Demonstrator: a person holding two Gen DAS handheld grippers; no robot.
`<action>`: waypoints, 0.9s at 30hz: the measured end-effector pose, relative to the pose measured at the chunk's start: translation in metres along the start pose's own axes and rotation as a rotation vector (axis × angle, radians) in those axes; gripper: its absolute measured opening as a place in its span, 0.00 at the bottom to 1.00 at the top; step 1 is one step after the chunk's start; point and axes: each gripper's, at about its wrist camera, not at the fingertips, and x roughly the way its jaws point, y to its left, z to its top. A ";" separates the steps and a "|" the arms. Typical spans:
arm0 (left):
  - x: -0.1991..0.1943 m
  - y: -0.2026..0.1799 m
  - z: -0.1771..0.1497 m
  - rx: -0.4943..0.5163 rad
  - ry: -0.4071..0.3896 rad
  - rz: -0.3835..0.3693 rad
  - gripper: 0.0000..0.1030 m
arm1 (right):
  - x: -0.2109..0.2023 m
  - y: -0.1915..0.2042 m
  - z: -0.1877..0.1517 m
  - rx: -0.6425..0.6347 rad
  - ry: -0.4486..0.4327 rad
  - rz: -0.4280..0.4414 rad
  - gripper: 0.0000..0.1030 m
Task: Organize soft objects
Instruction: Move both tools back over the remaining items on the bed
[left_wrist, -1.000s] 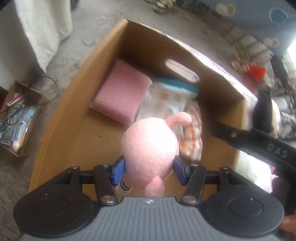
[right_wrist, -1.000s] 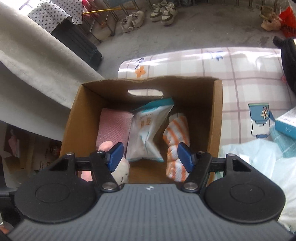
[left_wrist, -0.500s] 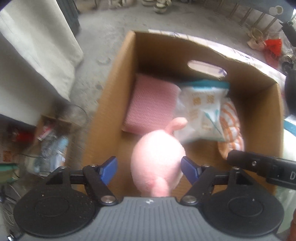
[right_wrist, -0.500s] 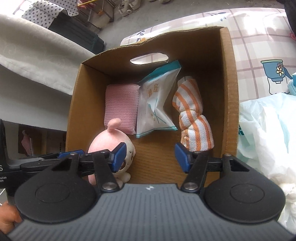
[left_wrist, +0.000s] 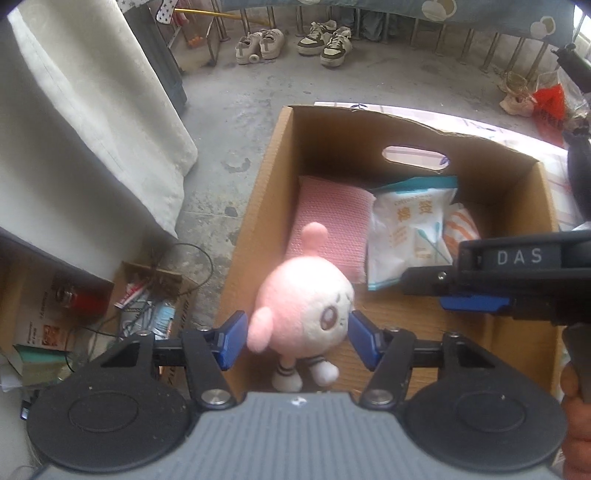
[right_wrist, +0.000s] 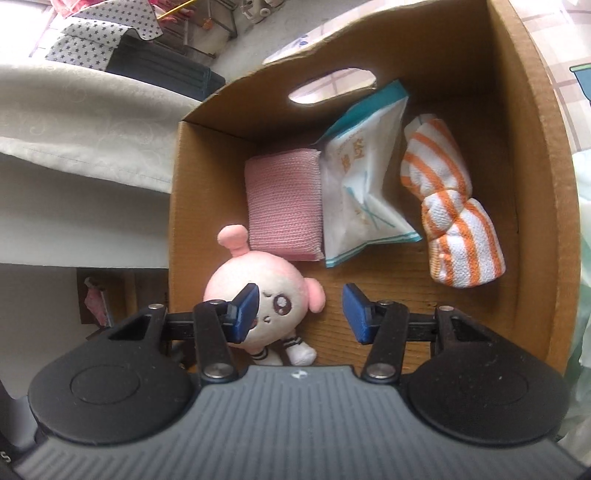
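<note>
A pink plush toy (left_wrist: 303, 295) lies face up on the floor of the cardboard box (left_wrist: 255, 229), in its near left corner. My left gripper (left_wrist: 297, 338) hovers above it; its jaws are closing, the toy shows between them, and the pads do not press it. In the right wrist view the toy (right_wrist: 258, 295) lies free. My right gripper (right_wrist: 301, 312) is closing on nothing over the box (right_wrist: 532, 147) floor. Further back lie a pink cloth pad (right_wrist: 284, 199), a white packet (right_wrist: 362, 173) and an orange-striped towel (right_wrist: 450, 206).
A finger (left_wrist: 472, 303) of my right gripper crosses the box from the right. Left of the box are a white draped cloth (left_wrist: 92, 129) and a small carton of clutter (left_wrist: 147, 302) on the concrete floor. Shoes (left_wrist: 295, 44) sit far back. A white plastic bag (right_wrist: 583, 221) lies right of the box.
The left gripper let go of the plush toy, which now lies face up in the box's near left corner. The right gripper sank toward the box floor and its jaws narrowed.
</note>
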 end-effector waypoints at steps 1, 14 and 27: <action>-0.001 -0.001 -0.002 -0.004 0.002 -0.009 0.60 | -0.005 0.003 -0.002 -0.014 -0.003 0.003 0.48; -0.053 -0.049 -0.013 -0.159 -0.008 -0.214 0.78 | -0.166 -0.040 -0.024 -0.137 -0.167 0.021 0.69; -0.088 -0.248 -0.014 0.011 -0.060 -0.313 0.81 | -0.314 -0.236 0.010 0.086 -0.318 -0.070 0.77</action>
